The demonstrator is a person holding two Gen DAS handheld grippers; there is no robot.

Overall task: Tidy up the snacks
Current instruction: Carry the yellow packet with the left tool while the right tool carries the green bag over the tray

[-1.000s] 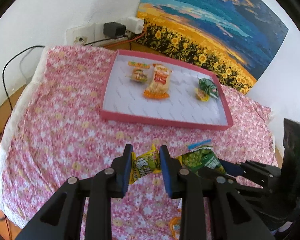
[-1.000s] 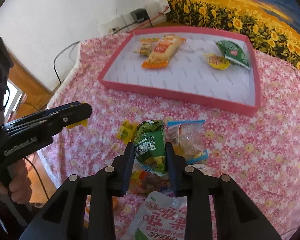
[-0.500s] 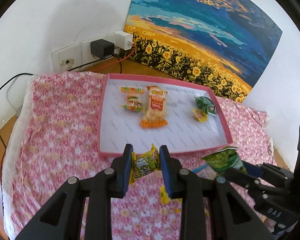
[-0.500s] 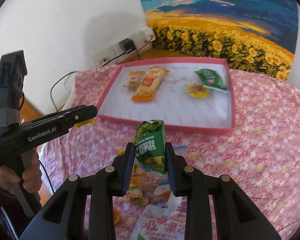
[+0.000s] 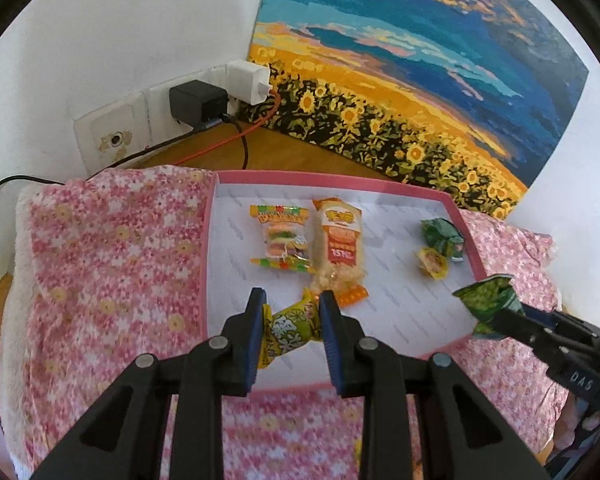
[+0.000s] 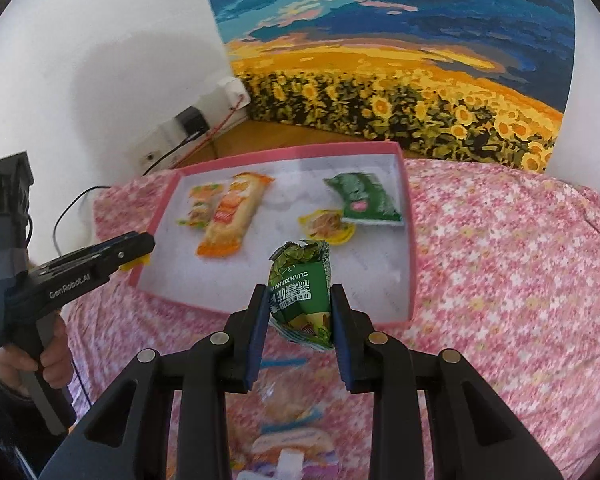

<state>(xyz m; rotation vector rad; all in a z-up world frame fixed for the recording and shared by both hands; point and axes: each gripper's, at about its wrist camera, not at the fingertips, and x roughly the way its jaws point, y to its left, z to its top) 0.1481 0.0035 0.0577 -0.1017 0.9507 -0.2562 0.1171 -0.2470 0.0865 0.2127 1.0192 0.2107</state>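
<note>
Both tongs are clenching snacks at frame bottom centre, left gripper (image 5: 290,330) pinching a light, crinkly yellow packet (image 5: 288,334), right gripper (image 6: 300,320) gripping a soft green pouch (image 6: 302,300) mid-body, over the tray (image 5: 404,320).

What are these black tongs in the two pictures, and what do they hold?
They are no robot: a person holds a hand-operated gripper in each hand, and a camera on each looks along its two fingers. In the left camera's picture the left gripper is shut on a yellow snack packet; the other gripper shows at the right edge. In the right camera's picture the right gripper is shut on a green snack packet. Ahead, on a pink flowered cloth, lies a pink tray with four snacks already in it. More snacks lie on the cloth below the right gripper.
</note>
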